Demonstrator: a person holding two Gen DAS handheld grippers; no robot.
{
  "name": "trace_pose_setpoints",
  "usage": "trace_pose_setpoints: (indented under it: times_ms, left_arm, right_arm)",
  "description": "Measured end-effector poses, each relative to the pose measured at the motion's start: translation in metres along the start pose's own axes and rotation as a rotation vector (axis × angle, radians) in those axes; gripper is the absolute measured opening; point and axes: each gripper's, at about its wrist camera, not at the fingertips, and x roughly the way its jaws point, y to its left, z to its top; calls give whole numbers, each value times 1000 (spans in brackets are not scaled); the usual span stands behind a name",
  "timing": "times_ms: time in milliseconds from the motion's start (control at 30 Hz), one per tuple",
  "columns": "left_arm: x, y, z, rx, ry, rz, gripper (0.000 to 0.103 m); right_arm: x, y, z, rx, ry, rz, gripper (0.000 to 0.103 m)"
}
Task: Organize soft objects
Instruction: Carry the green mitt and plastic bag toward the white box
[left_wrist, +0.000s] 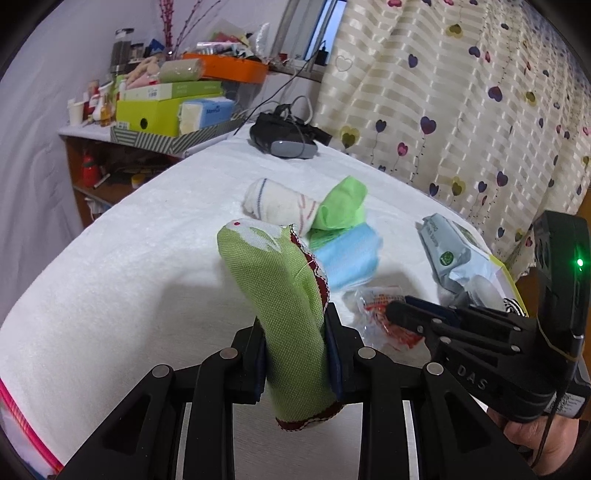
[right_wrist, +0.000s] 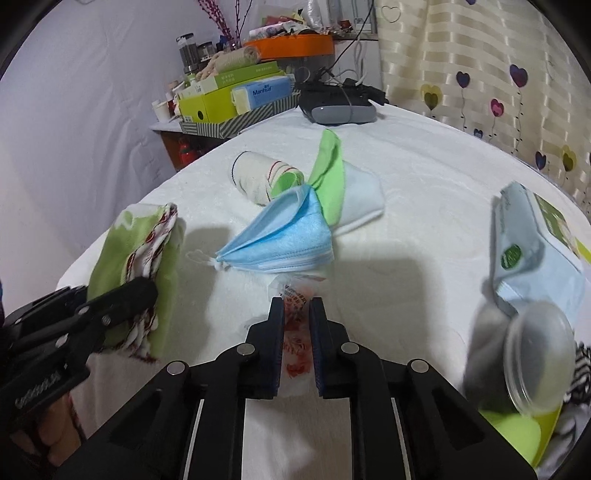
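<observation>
My left gripper (left_wrist: 295, 350) is shut on a green patterned cloth (left_wrist: 280, 295) with a red and white edge, held upright above the white table; it also shows in the right wrist view (right_wrist: 140, 251). My right gripper (right_wrist: 297, 325) is shut on a clear plastic packet with red print (right_wrist: 295, 332), also seen in the left wrist view (left_wrist: 384, 314). On the table ahead lie a blue face mask (right_wrist: 284, 236), a light green cloth (right_wrist: 328, 173), a rolled white sock (right_wrist: 258, 177) and a white cloth (right_wrist: 362, 199).
A wet-wipes pack (right_wrist: 532, 243) and a clear jar (right_wrist: 532, 350) sit on a yellow-green tray (right_wrist: 517, 435) at the right. A black headset (right_wrist: 340, 103) lies at the far table edge. Cluttered shelves with boxes (right_wrist: 229, 96) stand behind. A heart-pattern curtain (left_wrist: 480, 92) hangs at right.
</observation>
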Motion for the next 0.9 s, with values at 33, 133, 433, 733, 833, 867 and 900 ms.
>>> trace_pose_setpoints:
  times_ms: [33,133,433,733,833,867,900]
  left_arm:
    - [-2,-3,0,4,-2,-2,25]
    - [-8,-9,0,16,-11,-6,25]
    - [-23,-32,-1,54,-30,-21,25]
    - [-33,-62,-1,107,-45,-39,25]
    - [-36,-74,0,130,-53,-47,25]
    - [-37,-80,0,141,-56,-51,25]
    - [-37,-83,1,146,-57,-55,25]
  right_arm:
    - [-4,-1,-2,3,-4,2,14]
    - [-14,-4,-6,9,-16,13,13]
    - [-55,-5,-12,8,-98,41,13]
    - [-98,-22,-22,49,-189,54,13]
    - [-111,-29,-26,68,-214,50,13]
    - [-115,-31,-27,72,-222,45,13]
    - [-121,-33,-28,78,-233,40,13]
